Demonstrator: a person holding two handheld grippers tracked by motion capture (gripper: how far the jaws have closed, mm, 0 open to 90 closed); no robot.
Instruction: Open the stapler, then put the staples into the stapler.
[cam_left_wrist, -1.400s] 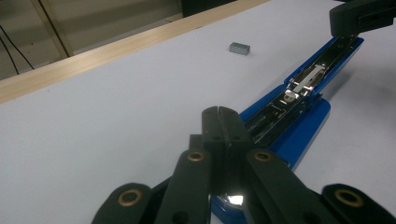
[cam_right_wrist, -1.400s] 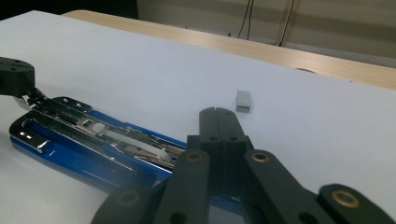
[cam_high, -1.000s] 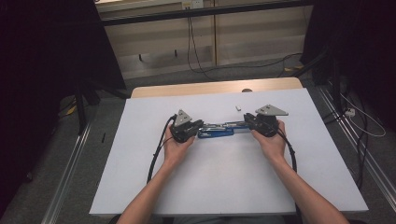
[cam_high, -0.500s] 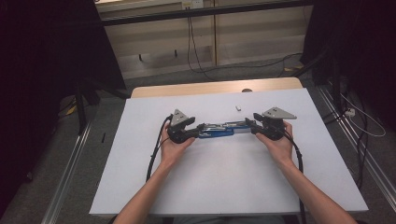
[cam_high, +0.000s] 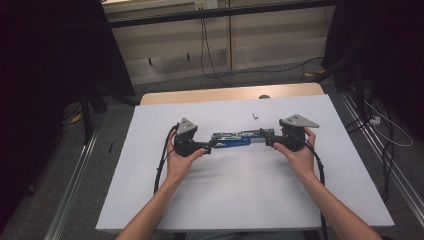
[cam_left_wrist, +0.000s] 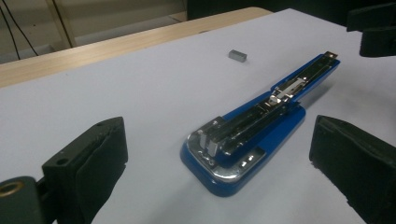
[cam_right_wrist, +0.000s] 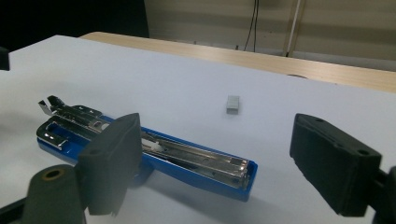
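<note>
At the frame's centre the stapler (cam_high: 231, 140) lay opened flat on the desk (cam_high: 240, 200), left gripper (cam_high: 209, 147) and right gripper (cam_high: 268, 141) jaws just opened off it; the staple block (cam_high: 255, 116) seemingly remained to load.

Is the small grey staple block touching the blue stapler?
Apart. In the right gripper view, the staple block lies alone on the white table cover, with bare cover plainly visible between it and the opened stapler.

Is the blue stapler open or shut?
Open: the stapler lies spread flat on the table, its metal staple channel exposed along the top.
</note>
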